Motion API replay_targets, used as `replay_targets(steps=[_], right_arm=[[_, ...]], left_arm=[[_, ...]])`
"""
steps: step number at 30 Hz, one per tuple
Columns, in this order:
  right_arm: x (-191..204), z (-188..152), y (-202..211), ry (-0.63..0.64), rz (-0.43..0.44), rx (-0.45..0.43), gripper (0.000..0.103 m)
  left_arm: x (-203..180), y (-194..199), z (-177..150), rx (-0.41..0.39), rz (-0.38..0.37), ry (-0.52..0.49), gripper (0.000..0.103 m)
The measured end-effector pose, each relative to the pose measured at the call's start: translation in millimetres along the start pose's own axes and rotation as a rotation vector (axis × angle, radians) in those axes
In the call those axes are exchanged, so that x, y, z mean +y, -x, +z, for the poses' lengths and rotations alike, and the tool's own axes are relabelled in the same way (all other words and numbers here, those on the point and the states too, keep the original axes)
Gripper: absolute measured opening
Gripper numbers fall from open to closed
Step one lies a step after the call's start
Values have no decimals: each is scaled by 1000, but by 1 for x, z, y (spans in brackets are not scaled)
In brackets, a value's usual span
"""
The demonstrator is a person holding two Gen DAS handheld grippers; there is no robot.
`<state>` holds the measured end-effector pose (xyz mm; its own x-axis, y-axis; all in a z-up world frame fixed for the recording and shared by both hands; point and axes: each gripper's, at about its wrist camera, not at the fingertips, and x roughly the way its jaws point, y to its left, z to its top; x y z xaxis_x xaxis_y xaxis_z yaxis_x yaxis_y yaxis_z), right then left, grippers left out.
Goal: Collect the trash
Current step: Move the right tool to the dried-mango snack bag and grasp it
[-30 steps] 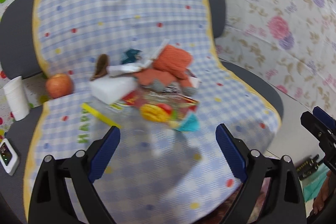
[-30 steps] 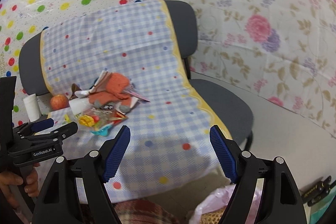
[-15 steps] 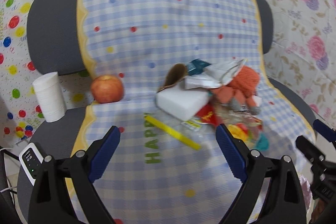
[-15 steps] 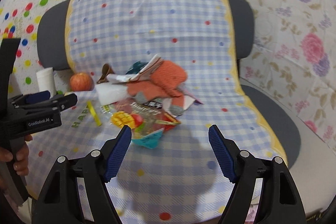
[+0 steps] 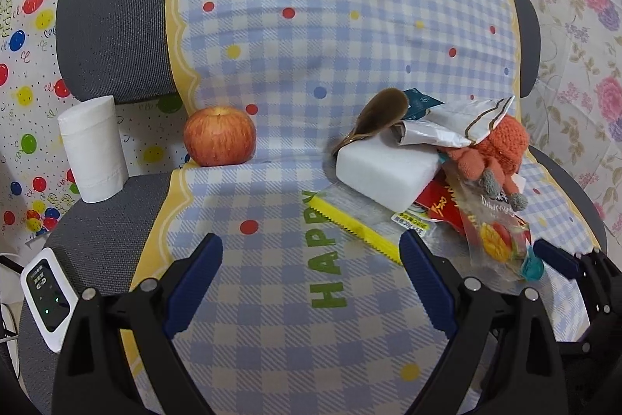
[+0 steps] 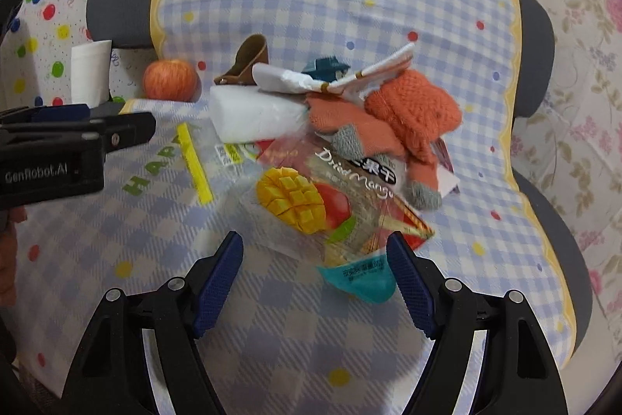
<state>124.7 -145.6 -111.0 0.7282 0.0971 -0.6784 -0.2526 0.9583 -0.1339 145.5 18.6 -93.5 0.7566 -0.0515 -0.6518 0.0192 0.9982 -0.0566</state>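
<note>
A heap of things lies on a chair seat under a blue checked cloth (image 5: 280,317). The heap holds a dried mango wrapper (image 6: 330,205), a clear wrapper with a yellow strip (image 5: 353,230), a white block (image 5: 385,168), a silver wrapper (image 5: 447,127), a small teal wrapper (image 6: 355,279), an orange knitted glove (image 6: 412,111) and a brown piece (image 5: 379,117). My left gripper (image 5: 311,261) is open and empty, just short of the yellow strip. My right gripper (image 6: 315,257) is open and empty, its jaws either side of the mango wrapper's near end.
A red apple (image 5: 219,136) and a white paper roll (image 5: 93,148) stand at the seat's back left. A small white device (image 5: 46,300) lies at the left edge. The grey chair back (image 5: 116,26) rises behind. Patterned sheets cover the walls.
Both grippers have moved in closer to the heap. The left view swung left, bringing the apple and roll towards the middle. The right gripper has come down over the mango wrapper.
</note>
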Motion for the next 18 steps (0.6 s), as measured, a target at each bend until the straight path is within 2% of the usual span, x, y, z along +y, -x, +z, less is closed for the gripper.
replay_targets(steps=[5,8,11,18], right_arm=[[7,12,-12,59,-33,-9,74],[5,13,-14,67,-36,6,69],[2,10,-4,69,-7,10,72],[-2,2,-6,70,-32,36,74]], left_arm=[[0,-1,3,-3,6,0,90],[-2,2,5,-10,7,-10,90],[-4,7,6,-16,9,-21,90],[-2,4,5,-8,9,-6,90]])
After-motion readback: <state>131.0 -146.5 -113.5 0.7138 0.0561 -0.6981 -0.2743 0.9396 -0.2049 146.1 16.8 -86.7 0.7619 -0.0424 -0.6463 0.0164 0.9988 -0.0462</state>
